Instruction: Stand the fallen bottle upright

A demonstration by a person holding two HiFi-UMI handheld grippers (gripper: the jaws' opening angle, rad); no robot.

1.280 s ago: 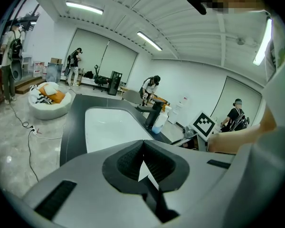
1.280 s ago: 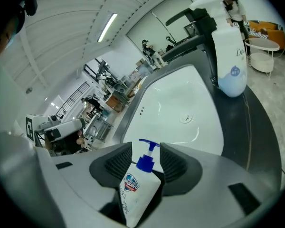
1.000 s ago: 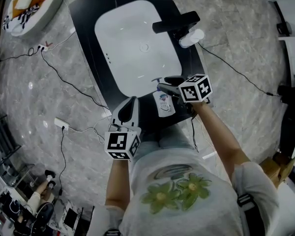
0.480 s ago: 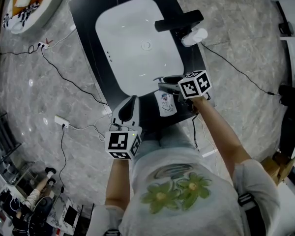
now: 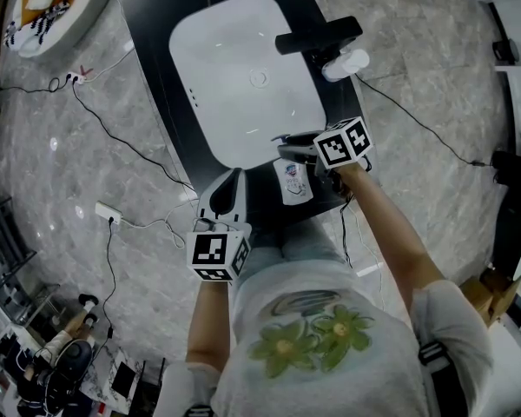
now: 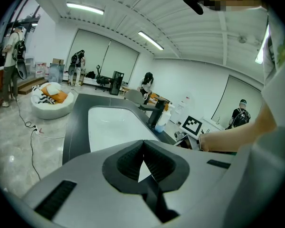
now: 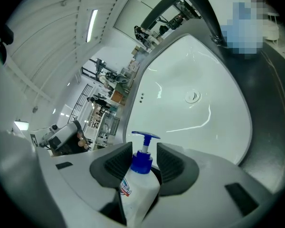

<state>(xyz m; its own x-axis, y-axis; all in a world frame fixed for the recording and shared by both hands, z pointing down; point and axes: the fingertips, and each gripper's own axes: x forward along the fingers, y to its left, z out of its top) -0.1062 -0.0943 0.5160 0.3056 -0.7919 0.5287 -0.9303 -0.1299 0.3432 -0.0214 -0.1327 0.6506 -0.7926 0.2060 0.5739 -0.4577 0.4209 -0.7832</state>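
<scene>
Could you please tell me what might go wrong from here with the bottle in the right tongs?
1. The right tongs grip the bottle up near its narrow blue pump end, so it might slip or swivel.
2. The bottle is at the thin strip of black counter between the white basin and the front edge. Released tilted, it could topple into the basin or off the counter.

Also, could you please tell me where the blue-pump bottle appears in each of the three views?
Head view: pump bottle at centre, just below the white basin.
Left gripper view: not in it; basin at centre left.
Right gripper view: bottom centre, neck between the right tool's jaws; basin beyond.
Shared landmark: the white basin.
</scene>
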